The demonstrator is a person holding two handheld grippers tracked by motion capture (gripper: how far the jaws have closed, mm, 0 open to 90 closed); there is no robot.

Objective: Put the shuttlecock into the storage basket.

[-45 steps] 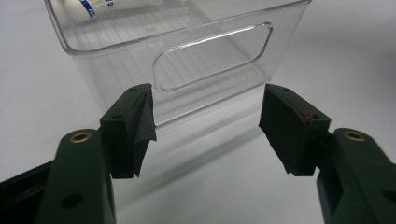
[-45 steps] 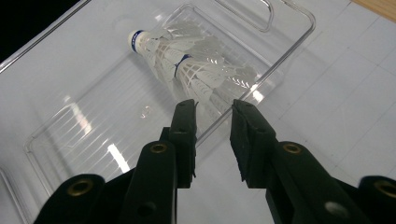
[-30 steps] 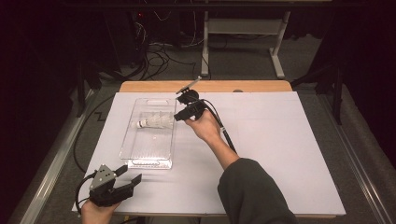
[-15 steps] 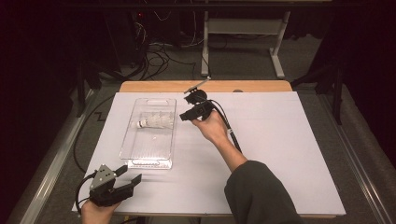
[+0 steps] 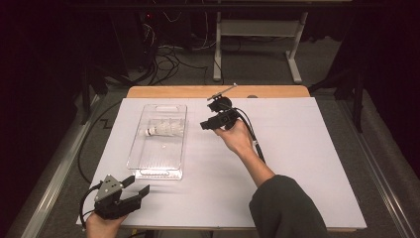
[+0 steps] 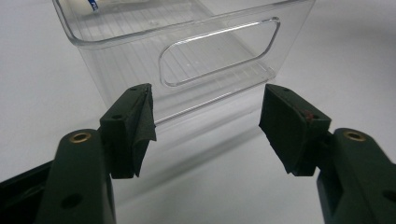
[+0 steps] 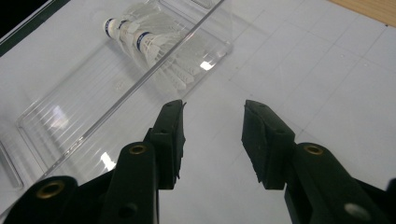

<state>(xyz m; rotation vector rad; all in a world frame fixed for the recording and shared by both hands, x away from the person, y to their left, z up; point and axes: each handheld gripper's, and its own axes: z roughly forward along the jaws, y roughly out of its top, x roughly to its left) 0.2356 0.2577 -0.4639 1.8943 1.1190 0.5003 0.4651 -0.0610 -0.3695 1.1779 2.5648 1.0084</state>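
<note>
In the high view, your right gripper (image 5: 205,125) stands just beside the clear tray (image 5: 143,163), where the shuttlecocks (image 5: 161,129) lie, and your left gripper (image 5: 136,191) rests near the tray's front end. In the left gripper view, its jaws are wide apart and hold nothing, facing the tray's handle wall. In the right gripper view, the jaws have just been opening, half apart with nothing between them, and the shuttlecocks lie inside the tray ahead.

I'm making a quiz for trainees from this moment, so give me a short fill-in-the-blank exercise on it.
1. The shuttlecocks lie inside the clear ____ bin.
2. The right tool is beside the bin with ____ between its jaws, which have just been opening.
3. The left tool faces the bin's cut-out ____.
4. The bin rests on a ____ sheet.

Missing words: plastic; nothing; handle; white
</note>
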